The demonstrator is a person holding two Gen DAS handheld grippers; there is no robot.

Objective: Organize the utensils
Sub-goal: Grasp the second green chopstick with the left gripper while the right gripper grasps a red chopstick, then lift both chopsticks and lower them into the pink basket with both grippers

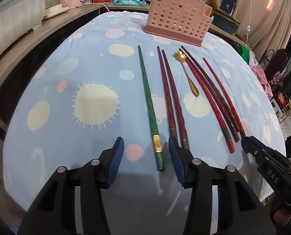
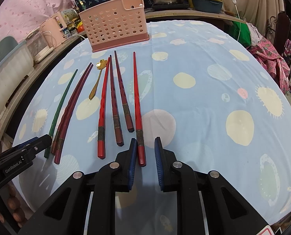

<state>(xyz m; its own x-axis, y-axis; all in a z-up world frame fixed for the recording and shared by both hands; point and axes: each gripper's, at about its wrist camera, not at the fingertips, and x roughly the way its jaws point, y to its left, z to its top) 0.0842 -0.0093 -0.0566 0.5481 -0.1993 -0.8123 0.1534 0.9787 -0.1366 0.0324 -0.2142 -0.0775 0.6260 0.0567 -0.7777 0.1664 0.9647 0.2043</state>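
Seven chopsticks plus one gold flower-headed metal spoon (image 1: 185, 72) are lying flat on the blue spotted tablecloth (image 1: 67, 90); nothing is visibly sitting in the pink perforated plastic utensil holder (image 1: 176, 21) far ahead of both tools, though its inside is mostly hidden. Judging from that, sorting is barely starting. Left gripper (image 1: 146, 162) is hovering with jaws wide apart, straddling the butt end of the green chopstick with the gold band (image 1: 149, 105); not clamping. Right gripper (image 2: 144, 162) is also spread, with the rightmost bright red chopstick (image 2: 136, 101) sitting between its blue pads (image 2: 132, 166), hugging the left pad. Remaining dark red chopsticks (image 2: 114, 101) are lying just left of it, untouched. Everything is still waiting for transfer.
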